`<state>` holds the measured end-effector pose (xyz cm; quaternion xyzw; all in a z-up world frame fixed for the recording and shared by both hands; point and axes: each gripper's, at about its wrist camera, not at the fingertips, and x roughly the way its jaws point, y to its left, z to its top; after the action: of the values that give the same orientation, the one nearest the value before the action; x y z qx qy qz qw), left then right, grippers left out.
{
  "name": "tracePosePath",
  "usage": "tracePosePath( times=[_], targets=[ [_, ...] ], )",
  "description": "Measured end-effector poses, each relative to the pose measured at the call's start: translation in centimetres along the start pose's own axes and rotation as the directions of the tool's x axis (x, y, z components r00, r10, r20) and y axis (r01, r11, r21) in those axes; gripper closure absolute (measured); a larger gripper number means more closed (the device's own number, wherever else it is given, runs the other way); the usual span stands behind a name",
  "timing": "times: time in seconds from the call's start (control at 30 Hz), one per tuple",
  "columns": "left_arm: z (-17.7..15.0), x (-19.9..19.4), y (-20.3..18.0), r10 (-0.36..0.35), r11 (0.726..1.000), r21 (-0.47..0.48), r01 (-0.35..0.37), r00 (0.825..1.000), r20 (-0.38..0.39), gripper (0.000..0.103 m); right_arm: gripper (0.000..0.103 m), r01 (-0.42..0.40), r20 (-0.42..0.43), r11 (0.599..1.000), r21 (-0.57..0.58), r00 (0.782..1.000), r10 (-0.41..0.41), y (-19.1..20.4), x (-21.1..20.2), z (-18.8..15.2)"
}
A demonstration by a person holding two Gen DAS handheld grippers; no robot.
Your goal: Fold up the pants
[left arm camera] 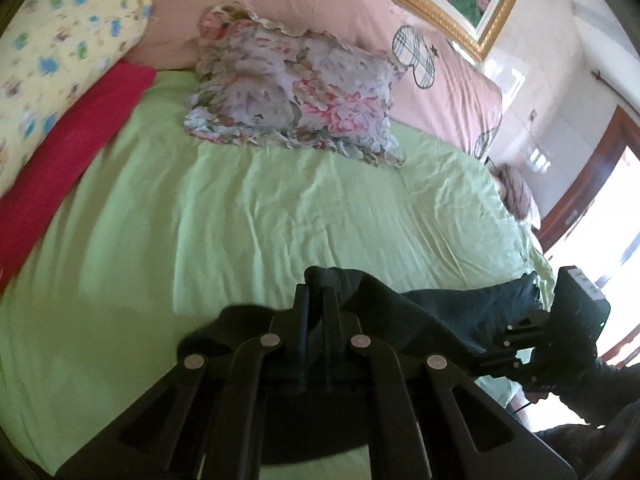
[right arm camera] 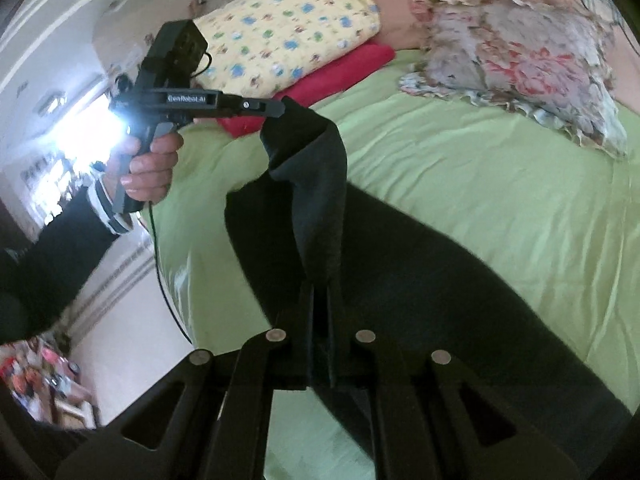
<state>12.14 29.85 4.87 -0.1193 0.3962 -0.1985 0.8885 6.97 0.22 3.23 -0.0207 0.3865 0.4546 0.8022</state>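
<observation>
The dark pants [right arm camera: 400, 272] hang between both grippers above the green bed sheet [right arm camera: 500, 184]. In the left wrist view my left gripper [left arm camera: 318, 292] is shut on one edge of the pants [left arm camera: 420, 312], and the cloth stretches right to my right gripper [left arm camera: 520, 328]. In the right wrist view my right gripper [right arm camera: 320, 292] is shut on the pants, and the cloth rises up to my left gripper [right arm camera: 280, 106], which pinches a corner held in a hand. The rest of the pants trails down over the bed toward the lower right.
A floral cushion [left arm camera: 292, 92] and pink pillows [left arm camera: 328, 4] lie at the head of the bed. A yellow patterned pillow [right arm camera: 288, 28] rests on a red folded cloth [right arm camera: 332, 72]. The bed's edge [right arm camera: 180, 216] drops to the floor on the left of the right wrist view.
</observation>
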Motion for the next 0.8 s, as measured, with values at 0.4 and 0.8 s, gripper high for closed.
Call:
tracePosePath(
  times=[0.4, 0.8],
  targets=[
    [-7.4, -2.0, 2.9, 0.058, 0.986, -0.160, -0.045, 0.995, 0.081, 0.099, 0.096, 0.014, -0.058, 0.995, -0.095, 0.998, -0.019, 2.4, 2.3, -2.1],
    [-12.5, -3.4, 5.2, 0.141, 0.908, -0.409, -0.092, 0.986, 0.091, 0.086, 0.064, -0.036, -0.082, 0.999, -0.020, 0.996, 0.034, 2.0, 3.1, -2.8]
  ],
)
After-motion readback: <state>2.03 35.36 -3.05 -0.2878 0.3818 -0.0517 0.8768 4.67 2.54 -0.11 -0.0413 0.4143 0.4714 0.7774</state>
